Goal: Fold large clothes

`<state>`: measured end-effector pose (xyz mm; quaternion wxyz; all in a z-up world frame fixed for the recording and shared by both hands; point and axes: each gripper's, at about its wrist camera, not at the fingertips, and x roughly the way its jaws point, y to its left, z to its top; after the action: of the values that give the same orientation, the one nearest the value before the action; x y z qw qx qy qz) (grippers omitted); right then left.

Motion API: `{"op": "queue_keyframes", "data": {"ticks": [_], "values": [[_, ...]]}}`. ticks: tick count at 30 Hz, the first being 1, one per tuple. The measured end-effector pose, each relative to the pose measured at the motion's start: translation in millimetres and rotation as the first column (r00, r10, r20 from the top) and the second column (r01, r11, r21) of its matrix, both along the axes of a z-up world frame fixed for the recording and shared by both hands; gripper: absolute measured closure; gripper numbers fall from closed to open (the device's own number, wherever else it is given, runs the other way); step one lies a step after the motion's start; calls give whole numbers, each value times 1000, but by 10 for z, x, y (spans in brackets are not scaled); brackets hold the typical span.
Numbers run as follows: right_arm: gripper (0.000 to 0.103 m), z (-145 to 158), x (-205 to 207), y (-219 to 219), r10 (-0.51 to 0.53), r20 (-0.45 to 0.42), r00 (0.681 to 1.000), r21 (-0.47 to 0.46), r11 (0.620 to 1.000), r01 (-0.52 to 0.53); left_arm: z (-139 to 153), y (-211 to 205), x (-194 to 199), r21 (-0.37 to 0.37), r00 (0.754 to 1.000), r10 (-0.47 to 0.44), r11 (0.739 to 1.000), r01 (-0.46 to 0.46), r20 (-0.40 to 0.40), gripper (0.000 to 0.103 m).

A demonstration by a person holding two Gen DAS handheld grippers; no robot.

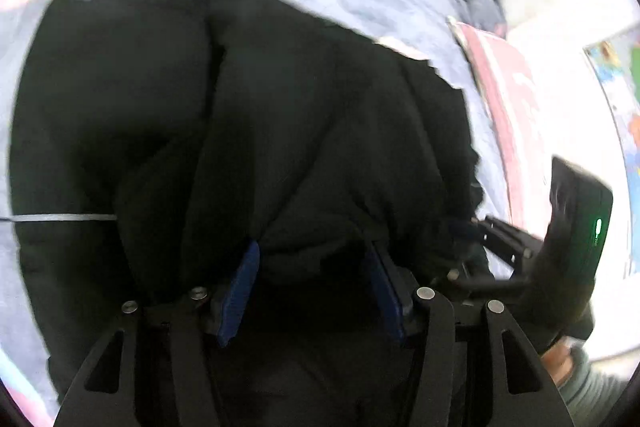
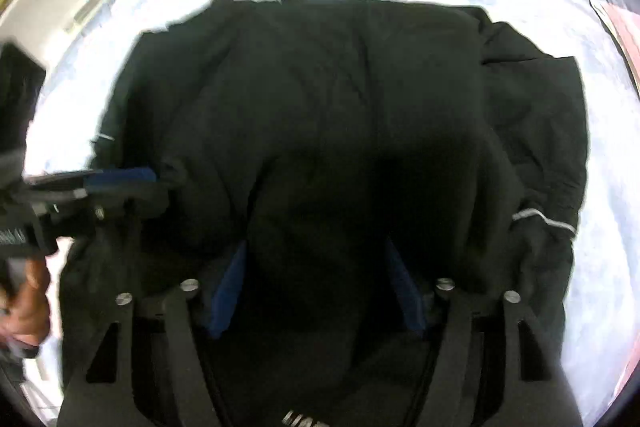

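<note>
black jacket (image 2: 340,99) on bed (image 2: 624,267), both grippers apart

Black jacket (image 1: 248,131) between parted tool (image 1: 312,263) fingers

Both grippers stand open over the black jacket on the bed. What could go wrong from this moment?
1. The black jacket is thick and bunched between the blue pads of the left gripper and the right gripper; the folded layers may spring back open.
2. Fabric bulges between the open jaws, so it could snag and drag when they lift.
3. The two grippers are close together and might bump.
</note>
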<state>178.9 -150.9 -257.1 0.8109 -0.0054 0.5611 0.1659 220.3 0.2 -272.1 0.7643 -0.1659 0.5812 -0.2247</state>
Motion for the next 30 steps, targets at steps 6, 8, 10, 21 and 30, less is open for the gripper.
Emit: {"op": "queue_keyframes", "data": {"ticks": [6,8,10,21,30], "values": [[38,451,-410,91,81,87,993,36,996,-84,251,127,-354,-54,999,-19,998,20,35,46],[39,165,-419,199,100,22,995,-60,993,-99,31,96,-349,-16,1000,9,1000,-9,-18,46],[38,-277,-352,246,94,-67,993,-103,990,-101,-177,89,-308,-18,994,73,997,-75,-86,46],[38,115,-771,-144,-22,-56,998,61,998,25,291,182,-831,74,998,66,995,-64,-25,46],[37,251,-1763,-951,-175,-41,984,9,984,176,731,1398,-2151,113,956,293,949,-294,32,46]]}}
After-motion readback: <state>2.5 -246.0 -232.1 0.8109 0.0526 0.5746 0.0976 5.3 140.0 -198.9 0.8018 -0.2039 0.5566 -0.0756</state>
